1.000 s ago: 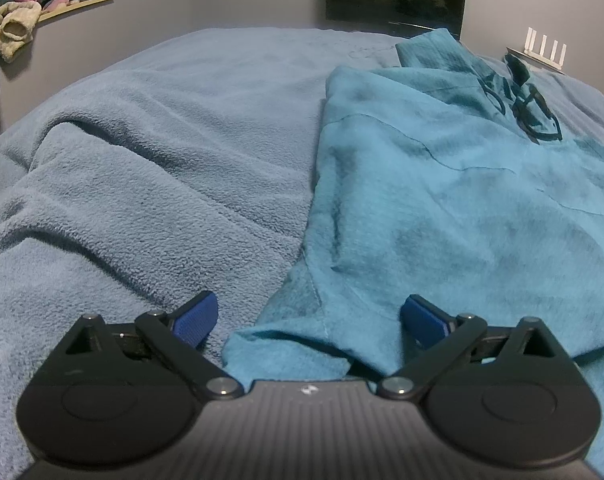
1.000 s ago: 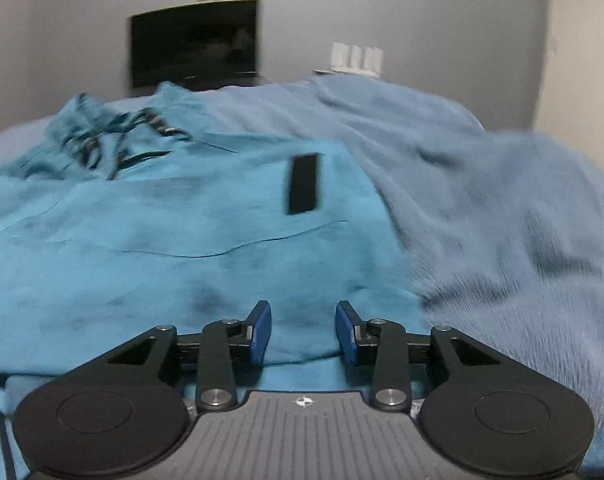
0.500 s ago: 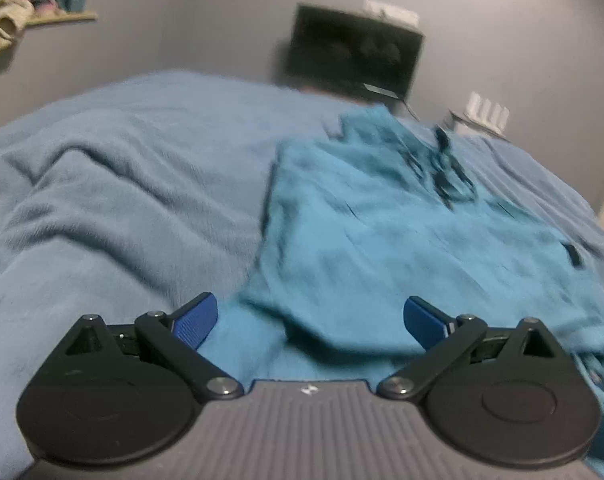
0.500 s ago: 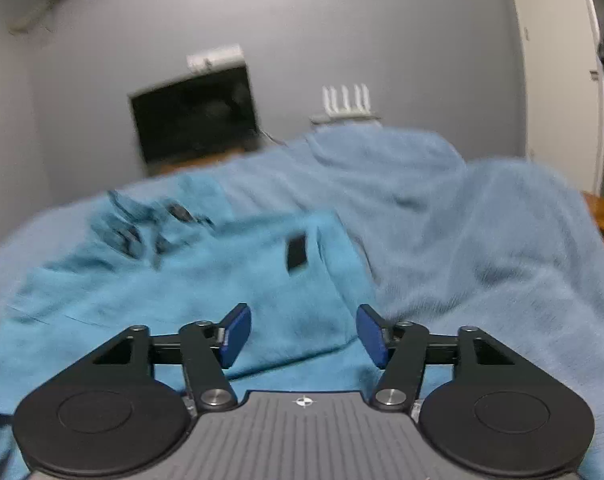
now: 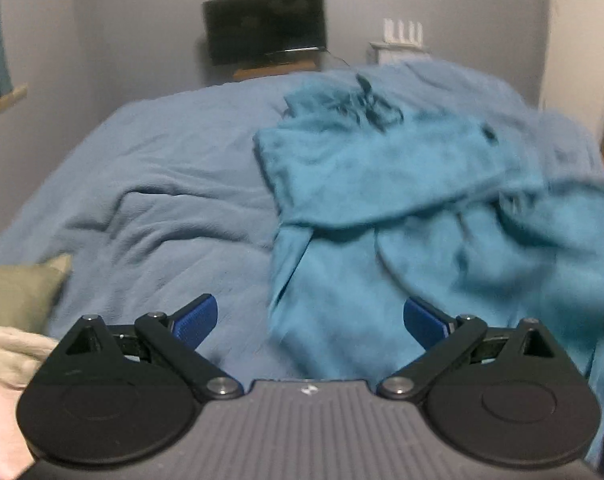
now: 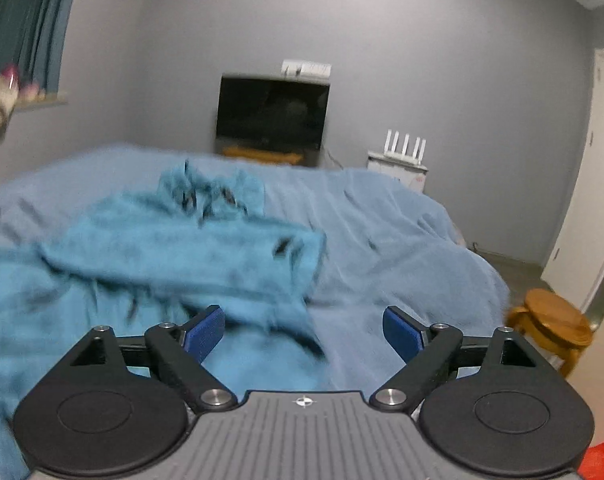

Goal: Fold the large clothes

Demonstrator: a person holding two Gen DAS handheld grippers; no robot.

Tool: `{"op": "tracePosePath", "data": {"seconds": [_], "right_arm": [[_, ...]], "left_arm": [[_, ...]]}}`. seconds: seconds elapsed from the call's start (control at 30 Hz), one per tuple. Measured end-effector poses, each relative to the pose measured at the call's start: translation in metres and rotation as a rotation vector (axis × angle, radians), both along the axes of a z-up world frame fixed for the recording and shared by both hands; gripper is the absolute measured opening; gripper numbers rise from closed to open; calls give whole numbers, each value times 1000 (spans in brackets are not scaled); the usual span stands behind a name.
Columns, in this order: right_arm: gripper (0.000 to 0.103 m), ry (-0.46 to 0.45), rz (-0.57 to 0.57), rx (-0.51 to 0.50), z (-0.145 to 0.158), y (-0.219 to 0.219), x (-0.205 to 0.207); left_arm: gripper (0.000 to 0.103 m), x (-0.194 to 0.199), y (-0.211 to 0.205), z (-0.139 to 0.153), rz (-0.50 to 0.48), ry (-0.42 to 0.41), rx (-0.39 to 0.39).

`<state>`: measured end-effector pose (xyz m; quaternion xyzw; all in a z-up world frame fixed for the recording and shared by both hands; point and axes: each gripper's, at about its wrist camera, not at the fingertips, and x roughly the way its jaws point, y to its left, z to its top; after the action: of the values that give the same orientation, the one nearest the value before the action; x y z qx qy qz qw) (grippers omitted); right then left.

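A large teal hooded garment [image 5: 381, 184] lies on a bed with a grey-blue blanket [image 5: 162, 184], its upper half doubled over the lower part, dark drawstrings at the far end. My left gripper [image 5: 309, 322] hovers above the garment's near left edge, jaws wide and empty. In the right wrist view the same garment [image 6: 162, 248] spreads to the left. My right gripper [image 6: 303, 330] hangs over its near right edge and the blanket [image 6: 401, 240], its jaws opening with nothing between the blue pads. Both views are blurred by motion.
A dark screen [image 6: 272, 116] stands against the far wall with a white router [image 6: 405, 148] beside it. A wooden stool [image 6: 549, 320] is by the bed's right side. A green cushion [image 5: 18, 292] and pale cloth [image 5: 6, 352] lie at the near left.
Both grippers have pulled back and risen away from the garment, so more of the bed and room shows. The right jaws have spread much wider. The left jaws stayed wide.
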<state>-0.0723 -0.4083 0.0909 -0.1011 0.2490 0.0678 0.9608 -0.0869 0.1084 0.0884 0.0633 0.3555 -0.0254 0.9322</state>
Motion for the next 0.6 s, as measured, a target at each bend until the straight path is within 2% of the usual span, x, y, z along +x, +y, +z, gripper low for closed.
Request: {"op": "tracePosePath", "data": {"seconds": [0.07, 0.17, 0.33, 0.4, 0.47, 0.6], "right_arm": [[88, 2, 43, -84, -2, -5, -22], [88, 46, 168, -189, -5, -10, -51], [88, 176, 316, -272, -11, -14, -76], [88, 203, 368, -294, -14, -8, -81], [88, 222, 434, -337, -21, 3, -85], [88, 213, 550, -439, -33, 29, -89]], "left_arm": [[100, -25, 3, -2, -48, -14, 68], [100, -47, 8, -10, -118, 26, 106], [100, -74, 9, -22, -255, 95, 78], [100, -78, 2, -29, -310, 108, 91], [100, -82, -7, -34, -369, 84, 143], [100, -75, -20, -39, -447, 11, 182]]}}
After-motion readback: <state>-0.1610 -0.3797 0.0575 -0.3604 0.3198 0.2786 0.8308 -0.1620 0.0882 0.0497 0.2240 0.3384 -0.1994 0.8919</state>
